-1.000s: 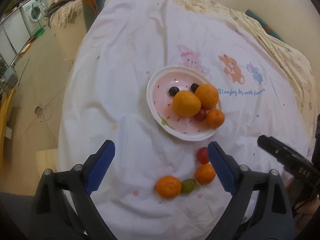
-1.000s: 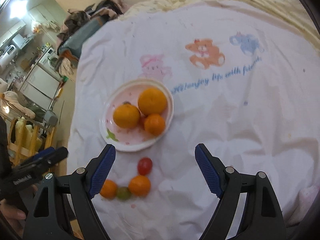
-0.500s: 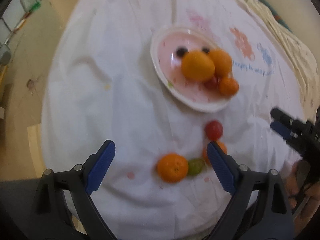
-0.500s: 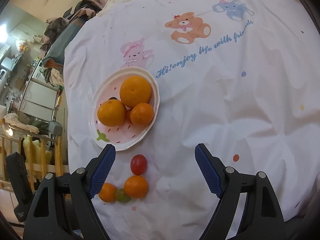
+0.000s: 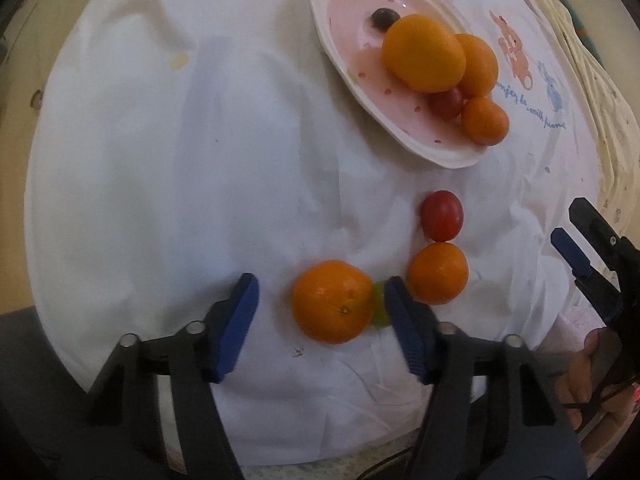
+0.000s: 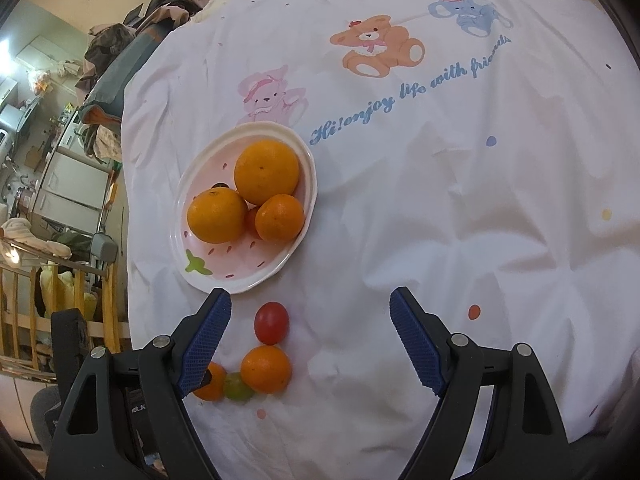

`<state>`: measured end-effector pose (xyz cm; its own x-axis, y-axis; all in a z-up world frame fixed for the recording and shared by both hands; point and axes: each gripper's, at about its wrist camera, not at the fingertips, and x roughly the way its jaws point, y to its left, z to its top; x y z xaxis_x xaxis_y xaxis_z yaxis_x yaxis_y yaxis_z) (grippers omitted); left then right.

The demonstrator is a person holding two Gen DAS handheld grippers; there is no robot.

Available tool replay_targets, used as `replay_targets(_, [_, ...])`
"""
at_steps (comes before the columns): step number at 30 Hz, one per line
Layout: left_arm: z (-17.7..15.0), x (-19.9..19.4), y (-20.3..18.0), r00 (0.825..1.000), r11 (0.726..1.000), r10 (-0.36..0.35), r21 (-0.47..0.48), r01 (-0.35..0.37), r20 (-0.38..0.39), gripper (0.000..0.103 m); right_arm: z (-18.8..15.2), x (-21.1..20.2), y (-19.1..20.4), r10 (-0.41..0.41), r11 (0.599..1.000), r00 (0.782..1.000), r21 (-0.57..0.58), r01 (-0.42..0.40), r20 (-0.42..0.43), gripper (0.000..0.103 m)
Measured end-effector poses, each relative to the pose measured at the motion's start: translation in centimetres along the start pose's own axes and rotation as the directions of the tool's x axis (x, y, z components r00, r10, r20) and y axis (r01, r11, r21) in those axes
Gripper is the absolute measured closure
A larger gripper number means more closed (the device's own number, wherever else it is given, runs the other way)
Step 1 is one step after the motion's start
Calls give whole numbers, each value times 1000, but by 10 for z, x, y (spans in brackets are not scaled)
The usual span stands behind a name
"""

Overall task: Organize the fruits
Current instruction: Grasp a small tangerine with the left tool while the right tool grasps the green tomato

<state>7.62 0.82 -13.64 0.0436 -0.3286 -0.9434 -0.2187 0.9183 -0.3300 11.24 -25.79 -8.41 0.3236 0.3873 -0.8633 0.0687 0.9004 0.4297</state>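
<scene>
Down over the loose fruit has come the left gripper [image 5: 320, 308], its jaws just narrowing around the near mandarin [image 5: 332, 301], though neither pad presses it yet. Beside that mandarin lie a green grape [image 5: 380, 304], a second mandarin [image 5: 438, 273] and a red tomato [image 5: 442, 216] on the white cloth [image 5: 160, 160]. The right gripper [image 6: 310, 336] hangs released, little changed. On the pink plate [image 6: 240, 272] the fruit is unmoved.
</scene>
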Motion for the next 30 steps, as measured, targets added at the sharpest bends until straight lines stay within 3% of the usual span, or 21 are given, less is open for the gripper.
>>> replay_targets(5, [-1, 5, -5, 999, 1000, -8, 22, 9, -33, 63, 0, 2, 1, -6, 1000, 1000, 0, 6, -5, 19])
replay_targets(9, [-1, 2, -7, 999, 999, 14, 47, -13, -33, 65, 0, 4, 2, -12, 1000, 1000, -9, 12, -9, 19])
replay_targets(13, [5, -22, -5, 994, 995, 79, 51, -83, 76, 64, -1, 3, 1, -5, 1000, 1000, -11, 5, -11, 19])
replay_targets(19, [9, -52, -7, 962, 986, 140, 51, -157, 236, 64, -5, 10, 5, 40, 999, 998, -21, -42, -56, 19])
replay_targets(24, [12, -62, -6, 954, 987, 131, 54, -151, 271, 65, -24, 19, 20, 131, 990, 978, -22, -136, -163, 20])
replay_targets(30, [15, -71, -12, 949, 992, 107, 35, -122, 296, 64, -62, 39, 29, 186, 979, 950, 127, -158, -250, 33])
